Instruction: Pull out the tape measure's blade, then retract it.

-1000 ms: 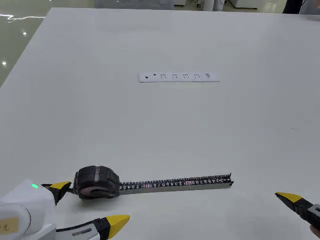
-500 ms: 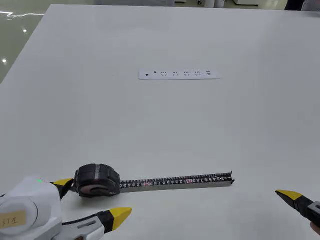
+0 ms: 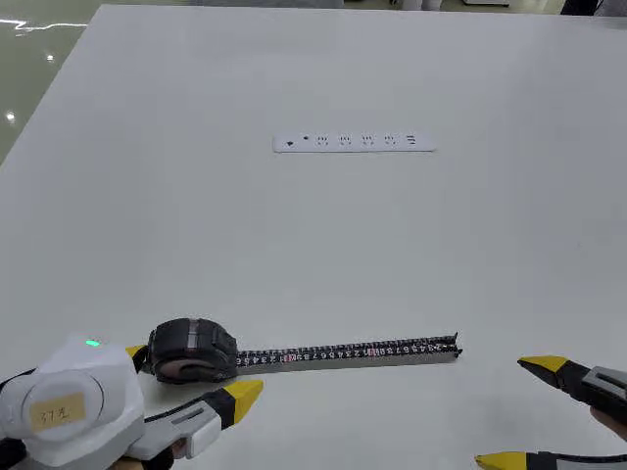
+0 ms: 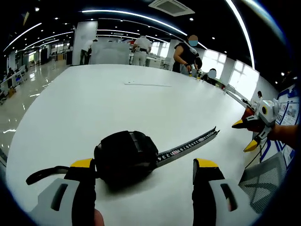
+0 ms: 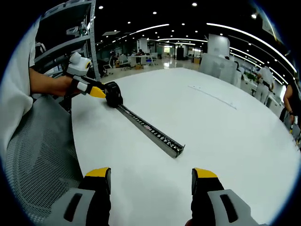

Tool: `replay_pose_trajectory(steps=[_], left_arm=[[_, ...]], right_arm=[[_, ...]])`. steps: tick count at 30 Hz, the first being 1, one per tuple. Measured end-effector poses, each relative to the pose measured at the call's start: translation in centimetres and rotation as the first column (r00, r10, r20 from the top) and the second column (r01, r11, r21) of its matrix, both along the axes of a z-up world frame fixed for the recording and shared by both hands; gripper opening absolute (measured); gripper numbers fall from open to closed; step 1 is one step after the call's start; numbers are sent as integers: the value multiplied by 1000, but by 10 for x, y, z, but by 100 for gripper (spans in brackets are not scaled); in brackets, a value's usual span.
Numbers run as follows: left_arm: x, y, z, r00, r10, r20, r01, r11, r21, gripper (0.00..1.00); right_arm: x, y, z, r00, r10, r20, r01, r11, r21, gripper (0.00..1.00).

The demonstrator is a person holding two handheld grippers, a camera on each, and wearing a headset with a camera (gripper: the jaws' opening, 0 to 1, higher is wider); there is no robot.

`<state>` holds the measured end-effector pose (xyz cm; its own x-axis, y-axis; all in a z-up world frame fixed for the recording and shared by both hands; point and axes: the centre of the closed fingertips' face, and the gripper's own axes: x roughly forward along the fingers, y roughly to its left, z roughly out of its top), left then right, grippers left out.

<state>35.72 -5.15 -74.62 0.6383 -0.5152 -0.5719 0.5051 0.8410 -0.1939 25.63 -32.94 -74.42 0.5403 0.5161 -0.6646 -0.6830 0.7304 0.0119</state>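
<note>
The tape measure [image 3: 191, 351] lies near the front edge of the white table [image 3: 343, 235], its blade [image 3: 348, 352] drawn out flat to the right. The left gripper [image 4: 143, 165] stands wide open with the case between its jaws (not clamped). The right gripper [image 3: 511, 411] is open and empty, near the blade's tip but apart. A power strip [image 3: 355, 143] lies far back.

Head view looks down over the desk [image 3: 411, 255]; both gripper views skim it low, facing each other along the tape measure [image 3: 191, 351].
</note>
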Motion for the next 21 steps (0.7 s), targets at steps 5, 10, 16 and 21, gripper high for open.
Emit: replay_pose_trajectory(steps=[5, 10, 16, 21], left_arm=[[4, 2, -1, 999, 49, 5, -49, 999, 6, 77], [7, 3, -5, 997, 75, 19, -76, 996, 37, 76], [11, 3, -5, 990, 142, 26, -142, 989, 38, 74], [14, 4, -8, 985, 166, 37, -168, 984, 56, 72]], right_arm=[[9, -2, -2, 999, 41, -7, -42, 999, -22, 61], [17, -7, -4, 999, 54, -10, -54, 998, -28, 59], [24, -9, -4, 996, 86, -12, -87, 995, -49, 54], [33, -11, -7, 992, 123, -13, -123, 990, -71, 48]])
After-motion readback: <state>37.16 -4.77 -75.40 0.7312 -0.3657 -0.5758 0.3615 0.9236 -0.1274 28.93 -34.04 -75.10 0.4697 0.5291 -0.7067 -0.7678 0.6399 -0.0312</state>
